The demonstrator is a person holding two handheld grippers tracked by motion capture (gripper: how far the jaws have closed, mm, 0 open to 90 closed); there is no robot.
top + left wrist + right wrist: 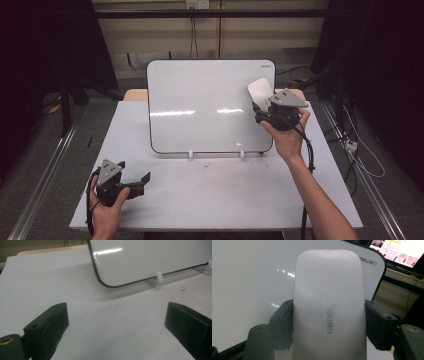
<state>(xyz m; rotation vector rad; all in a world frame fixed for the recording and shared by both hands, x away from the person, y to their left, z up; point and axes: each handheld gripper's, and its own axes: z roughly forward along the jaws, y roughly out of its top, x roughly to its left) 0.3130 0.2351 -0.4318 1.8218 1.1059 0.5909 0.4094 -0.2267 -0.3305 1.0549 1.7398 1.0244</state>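
Left gripper (142, 184), at 7 o'clock on the white rectangular table (200, 195), rests with black jaws spread wide and empty. Farther, at 2 o'clock, right gripper (259, 105) clamps a pale grey oblong plastic eraser (329, 305) against the upright white rounded-corner whiteboard (200, 100), near its right edge.

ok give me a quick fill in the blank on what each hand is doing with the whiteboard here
1. The right tongs are shut on a white whiteboard ____.
2. The left tongs are ____ and grip nothing.
3. The whiteboard stands propped on two small white ____.
4. The left tongs rest low on the white ____, in front of the whiteboard.

Missing words: eraser; open; clips; table
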